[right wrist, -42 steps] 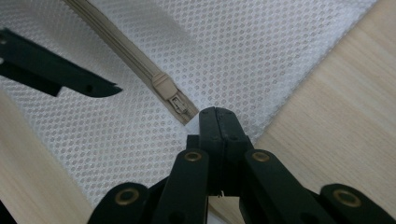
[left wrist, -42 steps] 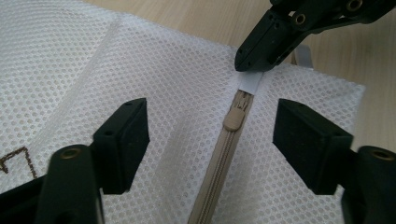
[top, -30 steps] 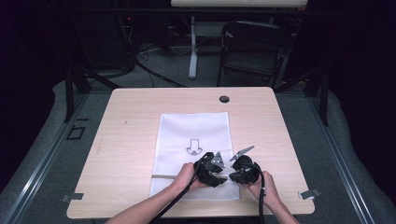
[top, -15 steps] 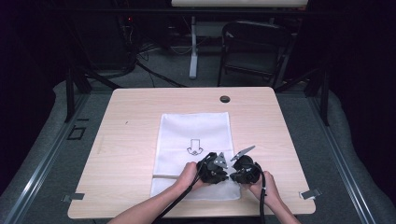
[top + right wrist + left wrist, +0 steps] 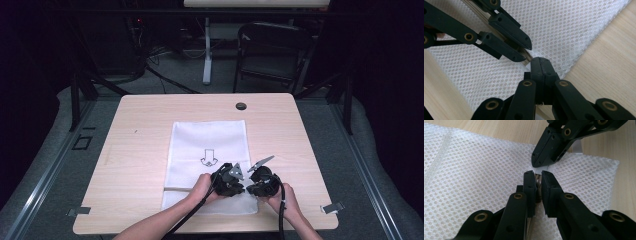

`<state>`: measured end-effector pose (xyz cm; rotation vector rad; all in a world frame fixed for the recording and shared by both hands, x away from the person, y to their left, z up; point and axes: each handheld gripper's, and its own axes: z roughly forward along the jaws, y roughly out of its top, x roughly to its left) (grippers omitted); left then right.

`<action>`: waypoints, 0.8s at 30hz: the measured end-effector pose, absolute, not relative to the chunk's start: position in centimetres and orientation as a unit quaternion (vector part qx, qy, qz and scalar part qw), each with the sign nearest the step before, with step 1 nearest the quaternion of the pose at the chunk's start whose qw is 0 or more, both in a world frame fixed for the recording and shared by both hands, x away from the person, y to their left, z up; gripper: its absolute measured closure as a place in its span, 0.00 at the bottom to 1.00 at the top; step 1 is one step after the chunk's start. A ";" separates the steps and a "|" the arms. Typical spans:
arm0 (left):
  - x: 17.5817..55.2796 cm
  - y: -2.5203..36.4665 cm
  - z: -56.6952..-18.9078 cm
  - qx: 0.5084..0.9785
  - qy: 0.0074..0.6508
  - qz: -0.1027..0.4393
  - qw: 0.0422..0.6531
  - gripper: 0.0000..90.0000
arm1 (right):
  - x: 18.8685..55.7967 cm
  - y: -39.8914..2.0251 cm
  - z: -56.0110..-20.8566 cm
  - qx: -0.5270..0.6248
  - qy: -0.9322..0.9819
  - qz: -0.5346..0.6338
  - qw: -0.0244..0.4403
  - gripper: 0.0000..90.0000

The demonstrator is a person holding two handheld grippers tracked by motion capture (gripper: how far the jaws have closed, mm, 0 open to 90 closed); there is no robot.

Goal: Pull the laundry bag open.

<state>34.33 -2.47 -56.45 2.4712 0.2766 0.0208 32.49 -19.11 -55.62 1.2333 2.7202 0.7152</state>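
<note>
- We work at a light wooden table (image 5: 145,130), and the white mesh bag (image 5: 210,145) lies flat on its middle, reaching toward our near edge, a black arrow (image 5: 208,158) printed on it.
- Both our hands meet over the bag's near right part, the left gripper (image 5: 537,175) and the right gripper (image 5: 540,61) tip to tip, almost touching.
- Our left gripper has just been closing; its jaws are now nearly together, clamped on a small metal piece, apparently the zipper pull (image 5: 538,181), at the bag's seam.
- Our right gripper is fully closed, pinching a white fabric tab (image 5: 539,169) at the bag's edge, just beside the left gripper's tips.
</note>
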 end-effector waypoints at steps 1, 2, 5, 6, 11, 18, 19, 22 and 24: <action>34.3 -2.5 -56.4 0.941 0.105 0.010 0.320 0.91 | 32.5 -19.2 -55.6 0.399 0.886 0.232 0.033 1.00; 34.3 -2.4 -56.4 0.941 0.106 0.008 0.322 0.91 | 32.5 -19.2 -55.6 0.400 0.886 0.231 0.032 1.00; 34.5 -2.3 -56.4 0.940 0.109 0.003 0.322 0.91 | 32.5 -19.2 -55.6 0.403 0.884 0.234 0.032 1.00; 34.5 -2.3 -56.3 0.940 0.110 0.001 0.323 0.91 | 32.5 -19.2 -55.6 0.398 0.887 0.231 0.033 1.00; 34.7 -2.1 -56.4 0.938 0.117 -0.008 0.325 0.91 | 32.6 -19.2 -55.7 0.404 0.884 0.234 0.030 1.00; 34.7 -2.0 -56.5 0.938 0.117 -0.012 0.327 0.92 | 32.8 -19.4 -55.7 0.408 0.881 0.237 0.020 1.00; 34.7 -2.0 -56.4 0.938 0.117 -0.010 0.325 0.92 | 32.8 -19.4 -55.7 0.410 0.881 0.237 0.019 1.00; 34.8 -1.6 -56.3 0.938 0.121 -0.011 0.323 0.92 | 32.7 -19.3 -55.7 0.414 0.878 0.240 0.020 1.00; 34.9 -1.3 -56.3 0.938 0.121 -0.015 0.324 0.92 | 32.7 -19.3 -55.7 0.414 0.878 0.241 0.019 1.00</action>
